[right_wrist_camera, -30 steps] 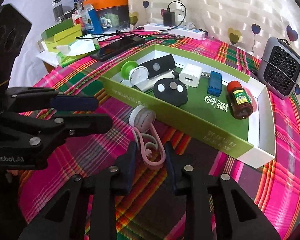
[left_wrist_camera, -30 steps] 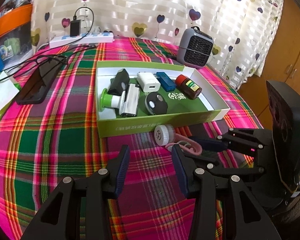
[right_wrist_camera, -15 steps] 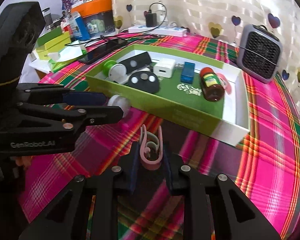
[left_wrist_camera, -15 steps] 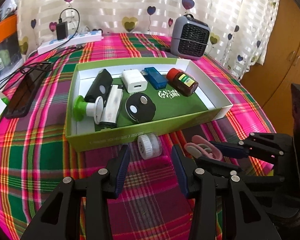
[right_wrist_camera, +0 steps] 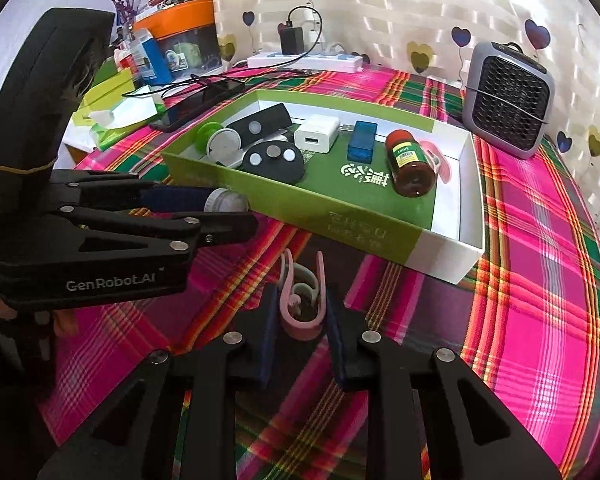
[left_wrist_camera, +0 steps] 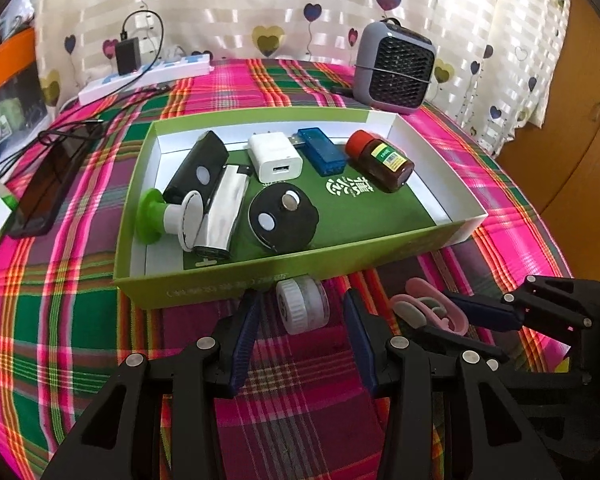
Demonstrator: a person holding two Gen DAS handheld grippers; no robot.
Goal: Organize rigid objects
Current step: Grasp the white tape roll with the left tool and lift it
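A green box (left_wrist_camera: 204, 288) (right_wrist_camera: 380, 236) on the plaid cloth holds a black remote, a white charger (left_wrist_camera: 274, 162), a blue USB stick (left_wrist_camera: 320, 154), a brown bottle (left_wrist_camera: 380, 160) (right_wrist_camera: 410, 164), a round black fob (left_wrist_camera: 282, 216) and a green-and-white reel (left_wrist_camera: 160, 216). My left gripper (left_wrist_camera: 302, 312) is open around a white round bottle (left_wrist_camera: 302, 306) that lies against the box front. My right gripper (right_wrist_camera: 302, 314) is shut on a pink clip (right_wrist_camera: 302, 300) (left_wrist_camera: 428, 310) and holds it just off the cloth.
A grey mini fan (left_wrist_camera: 394, 70) (right_wrist_camera: 508, 100) stands behind the box on the right. A black phone (left_wrist_camera: 48, 184) and cables lie left of the box, a white power strip (left_wrist_camera: 144, 76) at the back. Boxes and clutter (right_wrist_camera: 112, 108) sit off the table's left edge.
The left gripper has moved up to the white bottle, which now lies between its fingers. The right gripper has closed on the pink clip and lifted it slightly.
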